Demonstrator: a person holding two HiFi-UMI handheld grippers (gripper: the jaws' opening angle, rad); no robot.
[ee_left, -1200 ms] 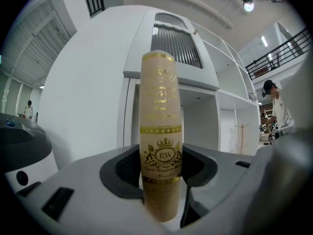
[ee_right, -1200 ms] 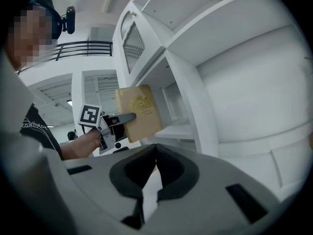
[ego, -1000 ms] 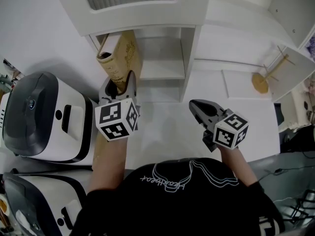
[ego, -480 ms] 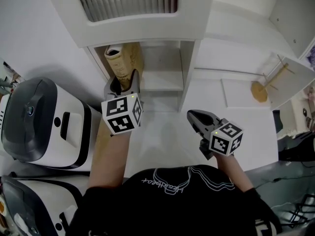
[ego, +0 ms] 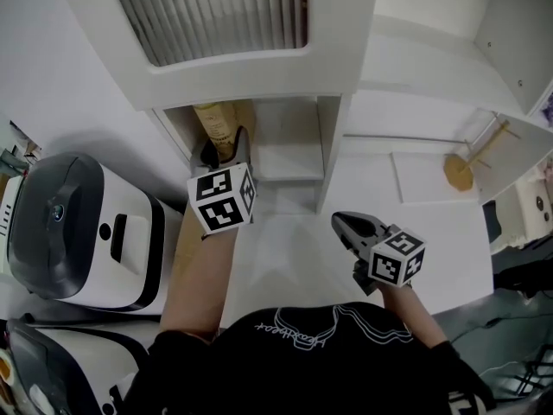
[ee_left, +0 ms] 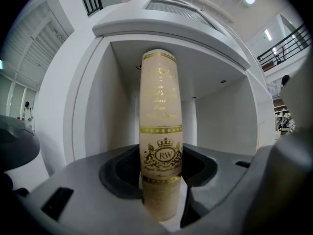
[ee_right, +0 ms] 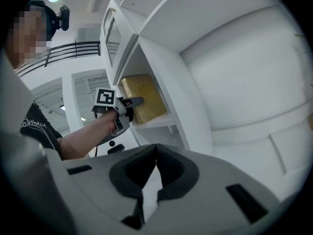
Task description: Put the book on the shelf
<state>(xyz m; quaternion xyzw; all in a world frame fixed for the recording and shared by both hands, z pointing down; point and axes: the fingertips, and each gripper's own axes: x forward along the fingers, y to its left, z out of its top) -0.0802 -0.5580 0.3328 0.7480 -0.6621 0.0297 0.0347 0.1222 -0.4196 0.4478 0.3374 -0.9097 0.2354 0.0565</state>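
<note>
Cream book (ee_left: 160,131) spine with gold crest and bands, perhaps tan covers; white shelf (ego: 285,156).

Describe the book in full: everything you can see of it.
The book is a thick cream-tan hardback; its rounded spine bears gold bands, faint gold lettering and a crowned RW crest. It stands upright, spine outward, at the left of a compartment of the white shelf, apparently on its board. The left claw grips its lower spine from both sides.
</note>
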